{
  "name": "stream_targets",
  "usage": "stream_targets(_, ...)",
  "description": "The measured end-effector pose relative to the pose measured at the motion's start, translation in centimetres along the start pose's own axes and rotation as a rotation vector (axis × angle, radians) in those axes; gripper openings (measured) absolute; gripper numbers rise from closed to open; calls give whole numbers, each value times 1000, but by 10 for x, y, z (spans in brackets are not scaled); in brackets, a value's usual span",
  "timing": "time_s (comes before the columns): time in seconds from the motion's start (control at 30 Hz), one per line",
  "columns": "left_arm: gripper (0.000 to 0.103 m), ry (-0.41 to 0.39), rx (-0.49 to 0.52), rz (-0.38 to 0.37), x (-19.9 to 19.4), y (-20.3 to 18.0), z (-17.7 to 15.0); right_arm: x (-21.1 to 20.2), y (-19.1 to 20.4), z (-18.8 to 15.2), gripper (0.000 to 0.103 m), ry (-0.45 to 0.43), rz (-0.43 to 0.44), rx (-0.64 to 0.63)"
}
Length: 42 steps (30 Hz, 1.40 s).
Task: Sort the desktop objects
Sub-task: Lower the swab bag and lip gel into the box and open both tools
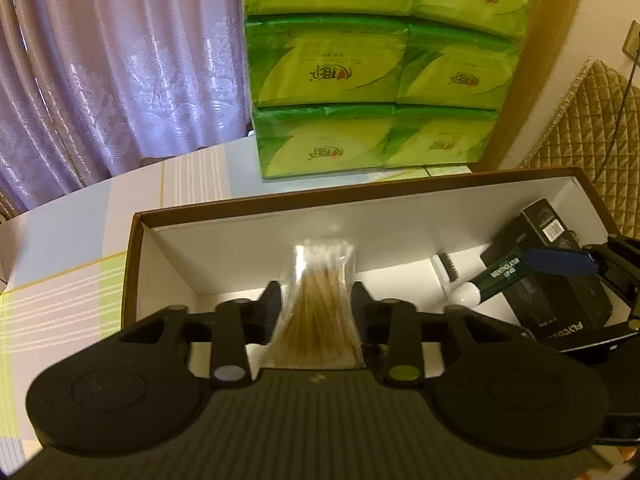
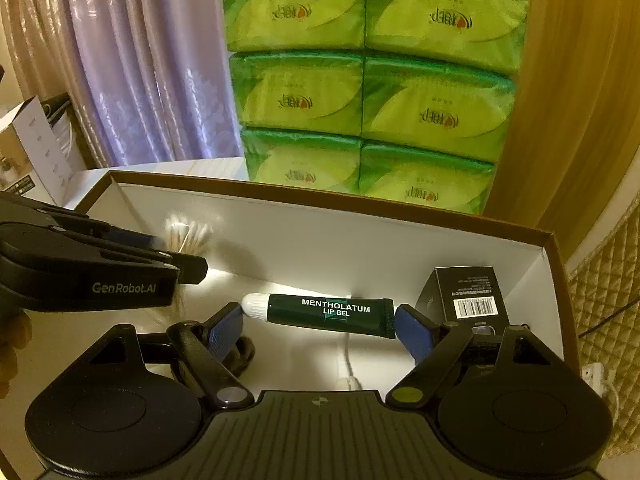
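Both grippers are hovering over the open box (image 2: 400, 216): our left gripper (image 1: 316, 300) is clamping the bag of cotton swabs (image 1: 320, 280) lengthwise, our right gripper (image 2: 320, 328) is pinching the lip gel tube (image 2: 328, 312) end to end, crosswise. We are seeing a black carton (image 2: 464, 292) crowding the right corner, possibly a comb nearby.

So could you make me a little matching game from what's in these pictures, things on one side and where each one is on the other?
Things:
1. cotton swabs
2. lip gel
3. black carton
4. tissue packs

Places:
A. stacked behind the box
B. standing in the box's right end
C. clamped in the left gripper
D. held end to end by the right gripper

Pairs: 1-C, 2-D, 3-B, 4-A
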<state>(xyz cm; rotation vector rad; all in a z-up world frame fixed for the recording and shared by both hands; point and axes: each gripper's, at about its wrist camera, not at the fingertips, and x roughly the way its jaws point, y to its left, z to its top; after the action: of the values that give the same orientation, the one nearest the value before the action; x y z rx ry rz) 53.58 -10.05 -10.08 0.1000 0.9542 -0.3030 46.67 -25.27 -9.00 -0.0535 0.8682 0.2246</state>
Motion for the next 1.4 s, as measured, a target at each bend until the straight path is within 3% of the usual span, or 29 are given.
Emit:
stream_targets(0.13,52,-6,10,3,1,1,1,2,-2,2,80,7,14,11)
stream_targets(0.6,60,-33,22,20,-11,2,3,6,-2,5,81,-16,56,21)
stream_targets(0.7,63,-42,23,24,-18,3,1,-1,-4,4,86,-9,78,32)
stream_targets(0.83,76,-65,27,15,-34,2,-7,-18,-6,-2,96,-8,101,51)
stream_targets(0.97,78,-83,21,21,-53,2,-19,-39,-7,-14,101,-11,82,63)
stream_targets(1.07,90,-101,25,25,-70,-1,-29,-55,-6,-25,101,-28,61,67)
stream_targets(1.4,97,-170,61,60,-130,-24,-68,-107,6,-61,101,-82,-34,36)
